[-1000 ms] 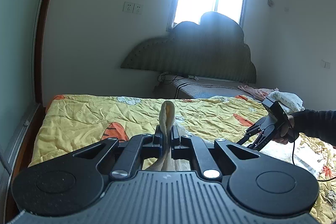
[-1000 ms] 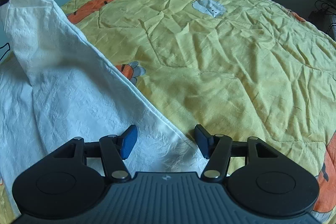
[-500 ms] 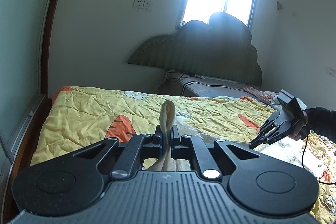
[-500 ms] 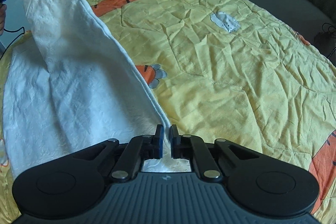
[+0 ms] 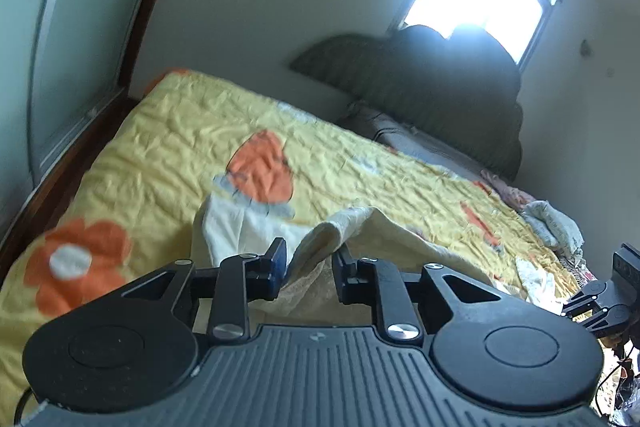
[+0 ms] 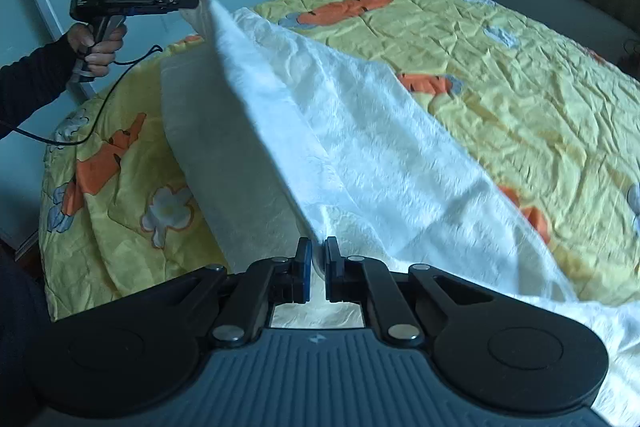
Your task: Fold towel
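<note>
A white towel (image 6: 360, 147) hangs lifted over the yellow quilt, stretched in a ridge between my two grippers. My right gripper (image 6: 317, 255) is shut on the towel's near edge, with cloth pinched between its pads. In the left wrist view a rolled corner of the towel (image 5: 320, 227) lies between the parted pads of my left gripper (image 5: 310, 259); its jaws are opening and the cloth sags loose there. The right wrist view shows the left gripper (image 6: 188, 2) at the towel's far top corner. My right gripper (image 5: 592, 303) shows at the right edge of the left wrist view.
The bed's yellow quilt (image 6: 520, 67) with orange and white patterns lies under everything. A dark headboard (image 5: 420, 87) stands below the bright window. Bunched clothes (image 5: 552, 223) sit at the bed's far right. A hand (image 6: 100, 43) in a dark sleeve holds the left gripper, with a cable trailing.
My right gripper shut on the towel's edge and carried it up and across. My left gripper rolled, dipped toward the bed, and its jaws parted around the towel corner.
</note>
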Available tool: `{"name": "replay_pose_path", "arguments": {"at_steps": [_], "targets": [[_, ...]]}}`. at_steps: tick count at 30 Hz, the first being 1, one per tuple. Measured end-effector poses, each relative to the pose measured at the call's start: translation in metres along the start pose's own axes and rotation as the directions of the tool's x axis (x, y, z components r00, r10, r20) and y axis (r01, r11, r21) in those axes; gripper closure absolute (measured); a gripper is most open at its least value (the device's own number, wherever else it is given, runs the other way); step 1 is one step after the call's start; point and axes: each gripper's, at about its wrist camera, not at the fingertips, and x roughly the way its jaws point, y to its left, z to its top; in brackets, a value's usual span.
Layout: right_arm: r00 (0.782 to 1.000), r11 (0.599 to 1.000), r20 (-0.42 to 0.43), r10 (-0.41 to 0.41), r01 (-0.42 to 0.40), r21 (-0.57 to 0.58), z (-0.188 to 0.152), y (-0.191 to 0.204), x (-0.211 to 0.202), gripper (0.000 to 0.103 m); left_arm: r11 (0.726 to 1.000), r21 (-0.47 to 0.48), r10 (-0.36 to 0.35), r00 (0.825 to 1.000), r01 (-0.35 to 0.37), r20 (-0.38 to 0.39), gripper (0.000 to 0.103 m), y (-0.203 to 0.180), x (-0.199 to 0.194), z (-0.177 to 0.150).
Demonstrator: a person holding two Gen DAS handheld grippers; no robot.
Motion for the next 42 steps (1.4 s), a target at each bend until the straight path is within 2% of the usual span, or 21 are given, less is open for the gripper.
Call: {"name": "replay_pose_path", "arguments": {"at_steps": [2, 5, 7, 10, 12, 14, 16, 19, 22, 29, 32, 35, 37, 42], "targets": [[1.0, 0.999, 0.022, -0.006, 0.005, 0.034, -0.003, -0.002, 0.003, 0.097, 0.999, -0.046, 0.012, 0.999, -0.013, -0.03, 0.067, 0.003, -0.006, -0.014], [0.999, 0.998, 0.053, -0.005, 0.002, 0.061, -0.003, -0.007, 0.001, 0.097, 0.997, -0.063, 0.053, 0.998, -0.055, -0.046, 0.06, 0.0, -0.025, -0.03], [0.998, 0.997, 0.07, -0.001, -0.004, 0.071, -0.003, -0.01, 0.0, 0.097, 0.993, -0.107, 0.054, 0.998, -0.057, -0.033, 0.036, 0.0, -0.042, -0.039], [0.996, 0.996, 0.094, 0.003, -0.012, 0.09, 0.001, -0.013, -0.002, 0.097, 0.979, -0.198, 0.046, 0.999, -0.048, -0.015, 0.033, 0.002, -0.064, -0.054], [0.995, 0.995, 0.098, -0.001, -0.009, 0.095, 0.002, -0.013, -0.002, 0.097, 0.962, -0.271, 0.014, 1.0, -0.016, -0.01, 0.033, 0.003, -0.073, -0.062], [0.995, 0.995, 0.099, -0.005, -0.005, 0.1, 0.003, -0.013, -0.002, 0.097, 0.937, -0.349, -0.016, 1.0, 0.018, 0.008, 0.033, 0.004, -0.078, -0.068], [0.995, 0.994, 0.103, -0.009, -0.002, 0.109, 0.003, -0.013, -0.003, 0.097, 0.891, -0.452, -0.035, 0.999, 0.034, 0.005, 0.033, 0.006, -0.075, -0.073], [0.993, 0.993, 0.113, -0.016, 0.002, 0.118, 0.004, -0.012, -0.008, 0.097, 0.829, -0.557, -0.046, 0.999, 0.048, 0.018, 0.033, 0.009, -0.067, -0.074], [0.992, 0.993, 0.124, -0.024, 0.009, 0.121, 0.006, -0.011, -0.013, 0.097, 0.795, -0.604, -0.044, 0.998, 0.055, 0.033, 0.033, 0.009, -0.058, -0.07], [0.99, 0.991, 0.137, -0.038, 0.02, 0.131, 0.008, -0.01, -0.016, 0.097, 0.794, -0.606, 0.018, 0.998, -0.049, -0.057, 0.033, 0.008, -0.038, -0.065], [0.99, 0.99, 0.138, -0.04, 0.02, 0.14, 0.008, -0.011, -0.015, 0.097, 0.793, -0.607, 0.006, 0.997, -0.05, -0.075, 0.033, 0.009, -0.035, -0.064], [0.989, 0.991, 0.142, -0.045, 0.026, 0.133, 0.009, -0.01, -0.017, 0.097, 0.802, -0.597, -0.049, 0.994, -0.021, -0.1, 0.033, 0.006, -0.034, -0.064], [0.988, 0.991, 0.147, -0.044, 0.024, 0.135, 0.009, -0.011, -0.018, 0.097, 0.81, -0.585, -0.054, 0.991, -0.031, -0.126, 0.033, 0.003, -0.032, -0.067], [0.988, 0.99, 0.152, -0.04, 0.018, 0.142, 0.009, -0.012, -0.019, 0.097, 0.805, -0.584, 0.033, 0.989, -0.11, -0.142, 0.036, 0.009, -0.027, -0.068]]}}
